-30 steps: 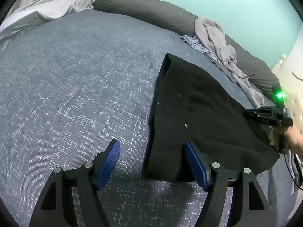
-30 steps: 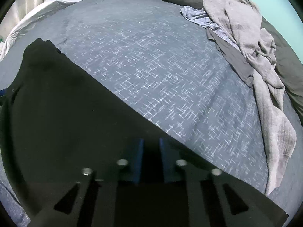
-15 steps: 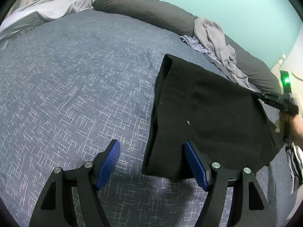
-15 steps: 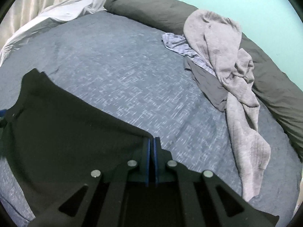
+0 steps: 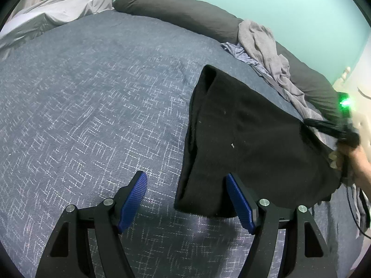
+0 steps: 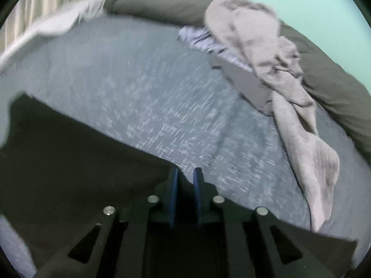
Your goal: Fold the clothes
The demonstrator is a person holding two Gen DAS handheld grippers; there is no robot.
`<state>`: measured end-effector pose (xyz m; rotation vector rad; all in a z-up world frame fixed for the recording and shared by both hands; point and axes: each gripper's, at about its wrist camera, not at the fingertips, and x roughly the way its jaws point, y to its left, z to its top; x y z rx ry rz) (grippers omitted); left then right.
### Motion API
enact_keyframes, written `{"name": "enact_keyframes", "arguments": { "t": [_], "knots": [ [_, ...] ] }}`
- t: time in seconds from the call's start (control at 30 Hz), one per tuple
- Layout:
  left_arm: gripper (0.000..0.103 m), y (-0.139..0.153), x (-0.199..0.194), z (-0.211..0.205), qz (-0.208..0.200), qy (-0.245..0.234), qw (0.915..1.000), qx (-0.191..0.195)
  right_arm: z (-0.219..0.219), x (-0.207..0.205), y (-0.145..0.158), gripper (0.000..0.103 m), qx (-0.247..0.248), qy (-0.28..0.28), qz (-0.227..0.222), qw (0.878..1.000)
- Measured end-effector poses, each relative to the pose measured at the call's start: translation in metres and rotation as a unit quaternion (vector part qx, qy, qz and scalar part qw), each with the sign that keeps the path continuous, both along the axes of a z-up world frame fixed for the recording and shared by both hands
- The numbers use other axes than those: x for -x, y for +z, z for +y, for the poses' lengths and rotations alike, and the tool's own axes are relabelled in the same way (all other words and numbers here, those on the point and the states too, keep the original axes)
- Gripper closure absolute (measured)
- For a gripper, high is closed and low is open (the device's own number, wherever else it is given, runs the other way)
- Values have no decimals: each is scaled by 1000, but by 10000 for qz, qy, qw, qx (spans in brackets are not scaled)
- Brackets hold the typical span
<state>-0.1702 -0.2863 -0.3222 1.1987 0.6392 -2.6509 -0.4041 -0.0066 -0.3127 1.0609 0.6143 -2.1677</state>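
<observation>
The left gripper (image 5: pixel 186 199) has its two blue fingers (image 5: pixel 134 200) spread wide apart, and nothing is between them. It hangs just over the blue bed cover (image 5: pixel 92 106), and its right finger sits in front of the near edge of the black cloth (image 5: pixel 250 143). The right gripper (image 6: pixel 185 178) has its blue fingers close together with a small gap, and the top corner of the black cloth (image 6: pixel 76 162) is pinched between them. In the left view the right gripper (image 5: pixel 324 127) is blurry at the far right, with a hand behind it and a green light above it. The black cloth lies on the right side of the bed. Its left part is folded over and rests flat on the cover, and its right part is lifted up toward the right gripper. A gray cloth (image 6: pixel 273 69) lies in a messy heap farther back, next to a long dark pillow (image 5: pixel 176 14) by the green wall.
</observation>
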Motion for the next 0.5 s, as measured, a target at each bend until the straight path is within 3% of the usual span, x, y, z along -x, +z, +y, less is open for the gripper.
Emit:
{"name": "enact_keyframes", "arguments": {
  "t": [0.13, 0.27, 0.4, 0.5],
  "knots": [
    [29, 8, -4, 2, 101, 62, 9999, 26, 36, -29, 22, 83, 272, -25, -5, 9996],
    [29, 19, -7, 9, 216, 25, 9998, 36, 81, -67, 34, 68, 871, -120, -266, 9958],
    [29, 24, -9, 16, 278, -59, 9996, 38, 107, -109, 27, 44, 1364, 72, -808, 9873],
    [29, 25, -8, 21, 274, -130, 9995, 46, 121, -136, 13, 44, 1424, 187, -1144, 9830]
  ]
}}
